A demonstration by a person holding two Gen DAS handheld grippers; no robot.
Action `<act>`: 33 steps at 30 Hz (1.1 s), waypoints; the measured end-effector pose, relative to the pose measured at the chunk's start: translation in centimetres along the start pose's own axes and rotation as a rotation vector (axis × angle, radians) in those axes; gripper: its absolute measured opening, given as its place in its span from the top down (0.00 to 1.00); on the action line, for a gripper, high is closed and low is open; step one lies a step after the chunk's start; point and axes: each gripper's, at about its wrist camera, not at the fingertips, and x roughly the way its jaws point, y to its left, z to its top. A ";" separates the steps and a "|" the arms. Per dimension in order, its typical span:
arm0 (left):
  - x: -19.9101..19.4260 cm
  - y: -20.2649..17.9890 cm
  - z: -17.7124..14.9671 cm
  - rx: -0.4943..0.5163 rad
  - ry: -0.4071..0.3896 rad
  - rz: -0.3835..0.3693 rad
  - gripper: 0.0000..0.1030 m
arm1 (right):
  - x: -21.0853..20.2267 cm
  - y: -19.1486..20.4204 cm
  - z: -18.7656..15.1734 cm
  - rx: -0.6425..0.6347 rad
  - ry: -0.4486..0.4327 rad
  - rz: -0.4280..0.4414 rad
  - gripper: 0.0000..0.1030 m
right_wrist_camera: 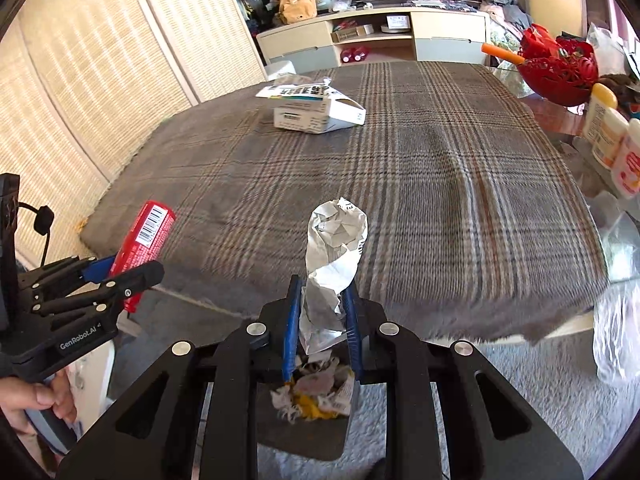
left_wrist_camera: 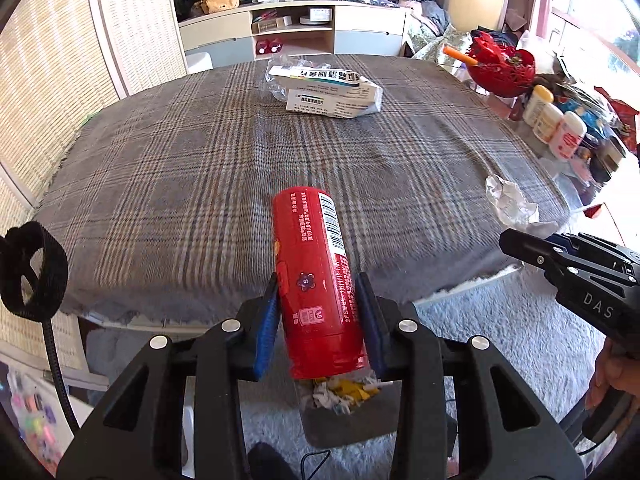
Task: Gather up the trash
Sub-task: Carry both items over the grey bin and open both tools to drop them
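Red tube pinched in left tongs, crumpled paper in right tongs.

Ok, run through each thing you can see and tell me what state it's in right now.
Left gripper: shut on the red can, held off the table.
Right gripper: shut on the crumpled paper.
White boxes: opened, crushed, lying on the plaid cloth.
Trash bin: on the carpet below both grippers, open, already holding scraps.
Red bowl: upright, full.
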 end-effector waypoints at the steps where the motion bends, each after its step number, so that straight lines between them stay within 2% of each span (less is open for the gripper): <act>1: -0.5 -0.1 -0.6 0.001 -0.001 0.000 0.66 | -0.4 0.3 -0.5 0.000 0.001 0.000 0.79; 5: -1.9 -0.2 -3.4 -0.011 0.006 -0.009 0.66 | -1.4 1.6 -2.7 -0.012 0.015 -0.001 0.79; 10: -1.7 0.4 -6.7 -0.038 0.038 -0.019 0.66 | -1.0 3.1 -4.9 -0.023 0.048 0.005 0.79; 17: 2.2 0.8 -10.3 -0.034 0.130 -0.017 0.66 | 3.1 4.1 -7.6 -0.026 0.138 0.031 0.79; 25: 7.2 0.6 -12.2 -0.025 0.226 -0.034 0.66 | 8.4 2.8 -9.6 0.017 0.249 0.014 0.79; 33: 9.9 0.0 -12.5 -0.047 0.289 -0.066 0.65 | 10.0 1.8 -9.7 0.072 0.279 0.036 0.78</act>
